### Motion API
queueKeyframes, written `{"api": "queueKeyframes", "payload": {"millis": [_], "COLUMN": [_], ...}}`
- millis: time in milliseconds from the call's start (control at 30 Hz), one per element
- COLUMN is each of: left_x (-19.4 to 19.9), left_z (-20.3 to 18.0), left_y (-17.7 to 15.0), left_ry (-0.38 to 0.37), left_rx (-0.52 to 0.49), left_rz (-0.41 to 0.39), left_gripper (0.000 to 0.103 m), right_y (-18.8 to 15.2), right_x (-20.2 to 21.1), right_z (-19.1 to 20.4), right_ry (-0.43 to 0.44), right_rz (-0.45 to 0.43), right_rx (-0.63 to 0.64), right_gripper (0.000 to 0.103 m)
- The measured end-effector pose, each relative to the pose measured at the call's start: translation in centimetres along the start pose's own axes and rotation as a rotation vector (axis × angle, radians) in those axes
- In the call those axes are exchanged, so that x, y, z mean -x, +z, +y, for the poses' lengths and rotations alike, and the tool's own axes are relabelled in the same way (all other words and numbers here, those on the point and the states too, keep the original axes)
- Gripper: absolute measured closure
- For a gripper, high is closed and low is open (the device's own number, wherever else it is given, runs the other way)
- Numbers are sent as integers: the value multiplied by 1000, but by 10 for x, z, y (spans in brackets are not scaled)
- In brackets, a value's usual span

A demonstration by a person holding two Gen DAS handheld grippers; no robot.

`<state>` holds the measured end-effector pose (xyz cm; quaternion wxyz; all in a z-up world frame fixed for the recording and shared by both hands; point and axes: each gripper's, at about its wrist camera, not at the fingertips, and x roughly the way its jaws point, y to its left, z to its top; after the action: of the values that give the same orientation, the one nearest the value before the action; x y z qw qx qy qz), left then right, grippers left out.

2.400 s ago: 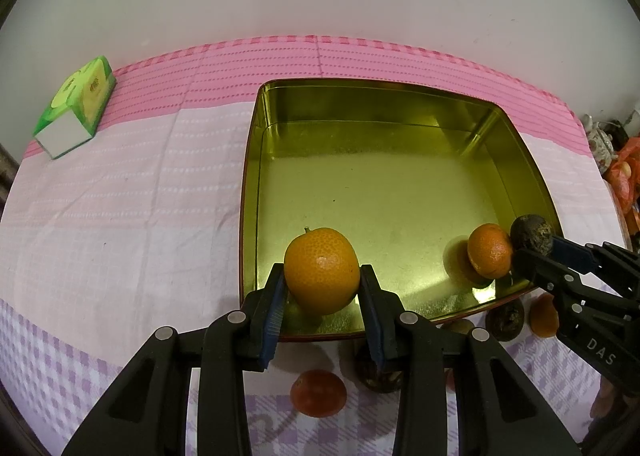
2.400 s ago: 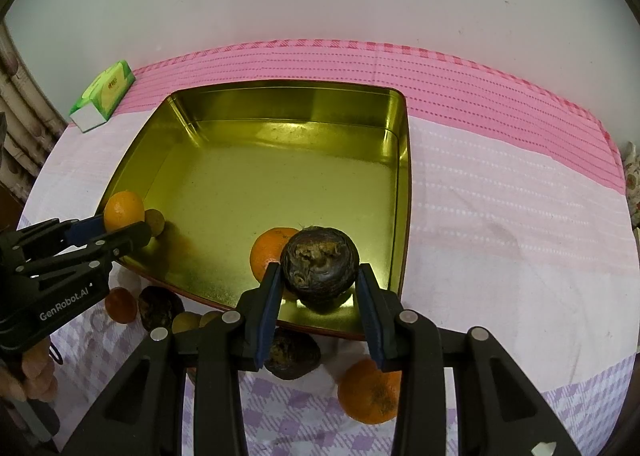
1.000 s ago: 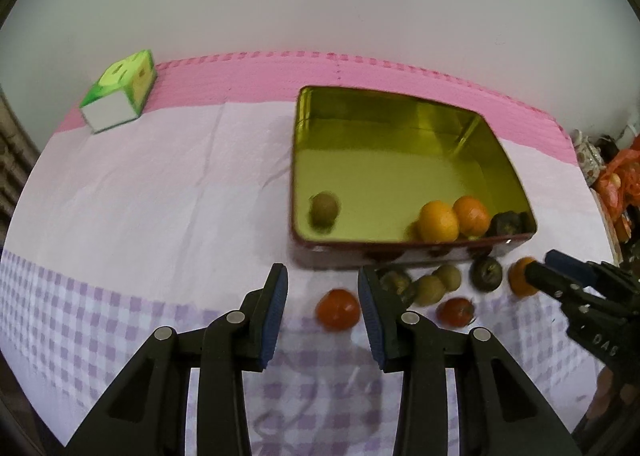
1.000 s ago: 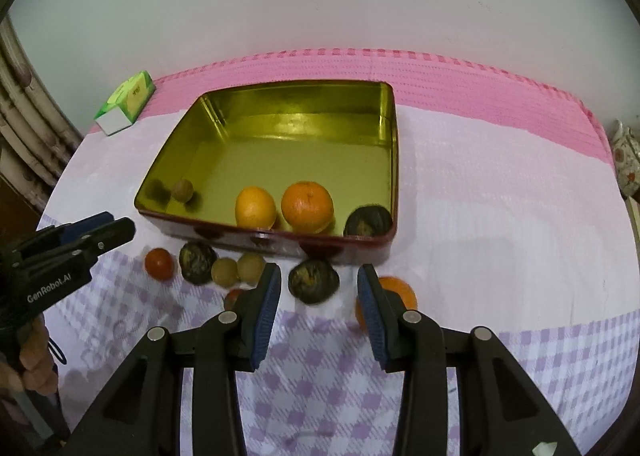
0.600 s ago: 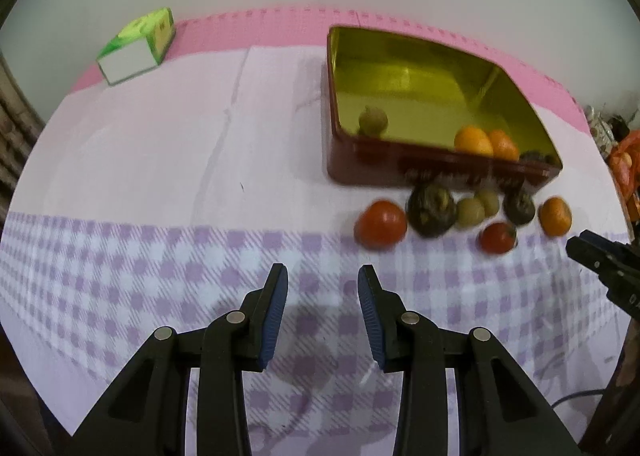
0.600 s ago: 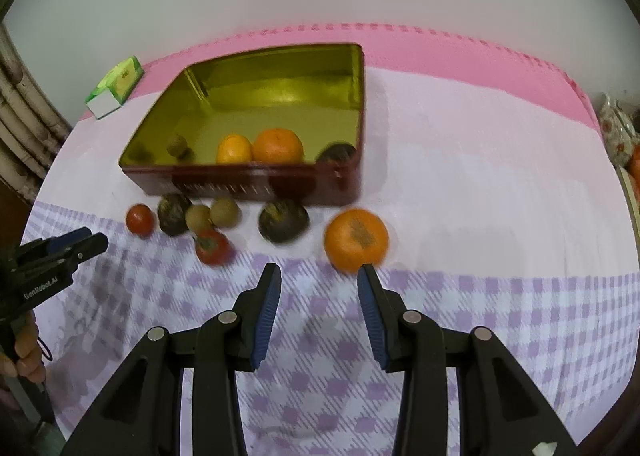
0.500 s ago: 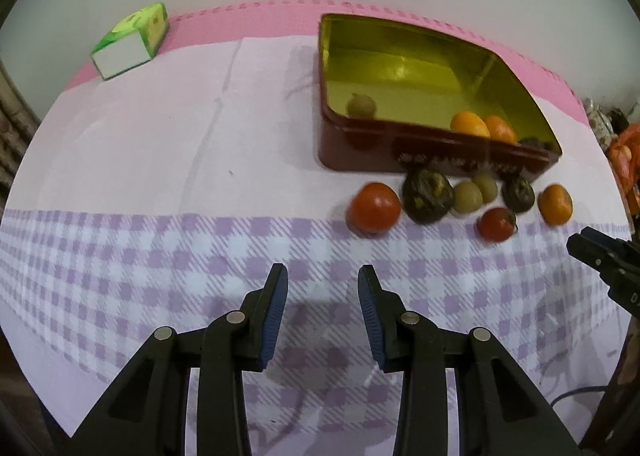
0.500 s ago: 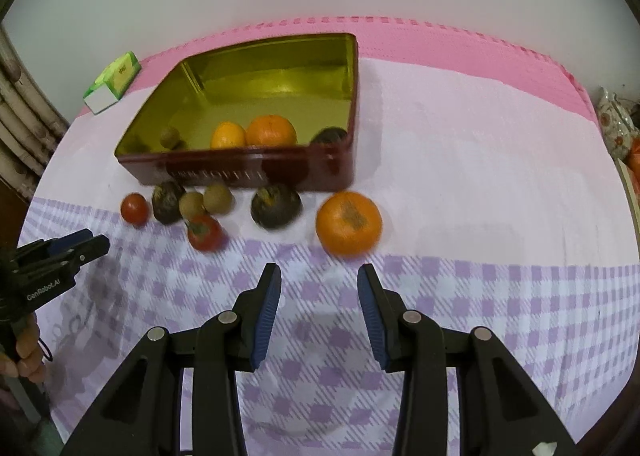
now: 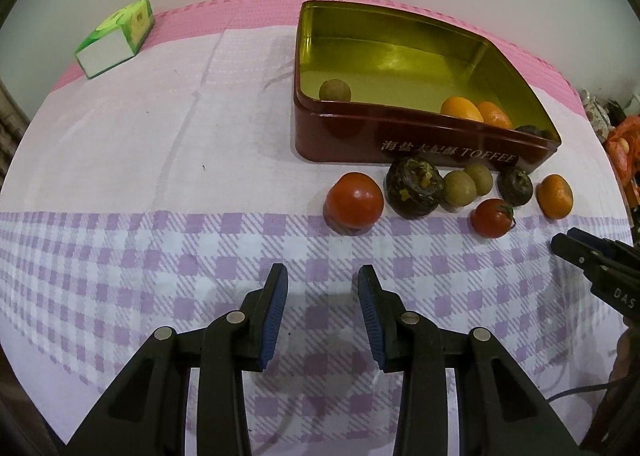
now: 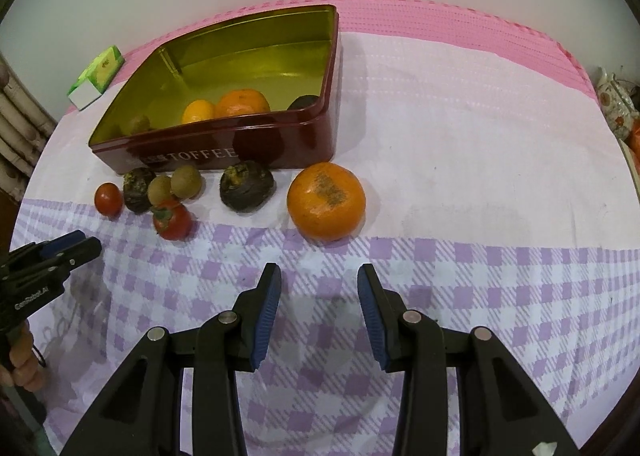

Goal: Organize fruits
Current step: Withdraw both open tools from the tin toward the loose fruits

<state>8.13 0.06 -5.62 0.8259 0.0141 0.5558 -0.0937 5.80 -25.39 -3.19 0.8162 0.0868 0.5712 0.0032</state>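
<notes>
A dark red tin (image 9: pixel 340 136) with a gold inside holds two oranges (image 9: pixel 462 109), a dark fruit (image 10: pixel 304 101) and a small green-brown fruit (image 9: pixel 335 90). In front of it lie a red tomato (image 9: pixel 354 201), a dark fruit (image 9: pixel 414 187), two small green-brown fruits (image 9: pixel 459 187), a small tomato (image 9: pixel 492 217), another dark fruit (image 9: pixel 515 186) and a large orange (image 10: pixel 326 200). My left gripper (image 9: pixel 322 312) is open and empty, short of the red tomato. My right gripper (image 10: pixel 318 310) is open and empty, short of the large orange.
A green and white carton (image 9: pixel 116 38) lies at the far left near the wall. The cloth is pink at the back and purple checked at the front (image 9: pixel 120 256). Patterned objects and an orange bag (image 9: pixel 624 144) sit at the right edge.
Both grippers let go of their fruit in the tin and drew back and down toward the front of the table. They now sit low over the checked cloth.
</notes>
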Motion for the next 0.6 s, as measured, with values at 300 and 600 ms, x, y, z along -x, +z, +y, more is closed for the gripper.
{"api": "queueKeyframes", "payload": {"millis": [300, 600], "left_x": [-10, -9], "left_z": [0, -1], "left_y": [8, 7], "left_ry": [-8, -8], "left_rx": [4, -10], "left_rz": [-7, -10], "left_gripper": [65, 65], "right_y": [13, 30], "right_x": [-11, -20], "right_z": [3, 11], "right_ry": [-4, -36], "right_rz": [-10, -28], "right_rx": [19, 52], "right_gripper": [63, 60]}}
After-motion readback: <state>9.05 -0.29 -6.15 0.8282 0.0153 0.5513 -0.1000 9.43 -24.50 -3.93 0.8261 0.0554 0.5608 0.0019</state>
